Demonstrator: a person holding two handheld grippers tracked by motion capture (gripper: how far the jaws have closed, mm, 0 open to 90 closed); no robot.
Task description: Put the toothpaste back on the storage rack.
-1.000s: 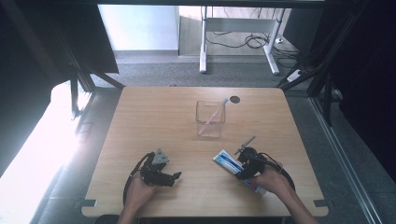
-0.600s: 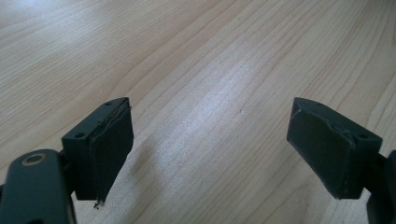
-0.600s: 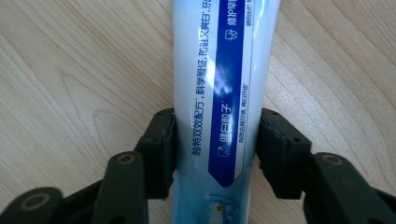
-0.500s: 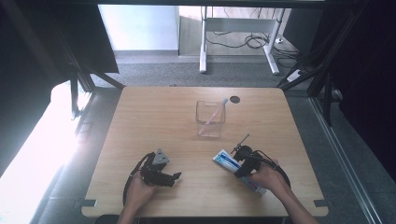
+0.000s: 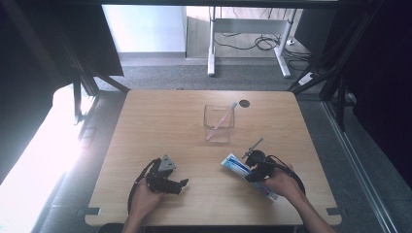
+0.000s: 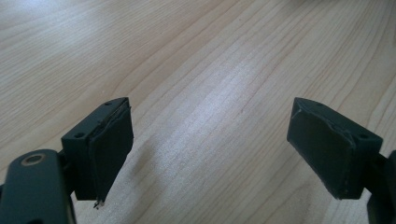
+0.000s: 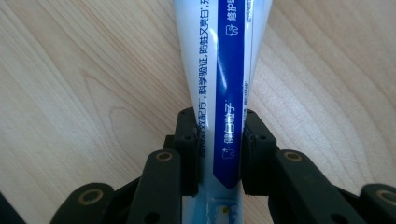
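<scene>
A white and blue toothpaste tube (image 5: 234,163) lies flat on the wooden table (image 5: 160,121) at the front right. My right gripper (image 5: 254,170) sits over its middle. In the right gripper view the tube (image 7: 219,70) runs up between the two black jaws, and both pads press on its sides. These jaws have just been closing with the tube between them. At the front left my left gripper (image 5: 180,183) rests low on the table. Its jaws (image 6: 210,144) stand wide apart over bare wood.
A clear square cup (image 5: 218,127) stands in the middle of the table with a pink toothbrush (image 5: 223,118) leaning in it. A dark round hole (image 5: 244,103) marks the far edge. White desk legs and cables lie on the floor beyond.
The right hand has crept slightly left over the tube. The left hand and the cup have stayed where they were.
</scene>
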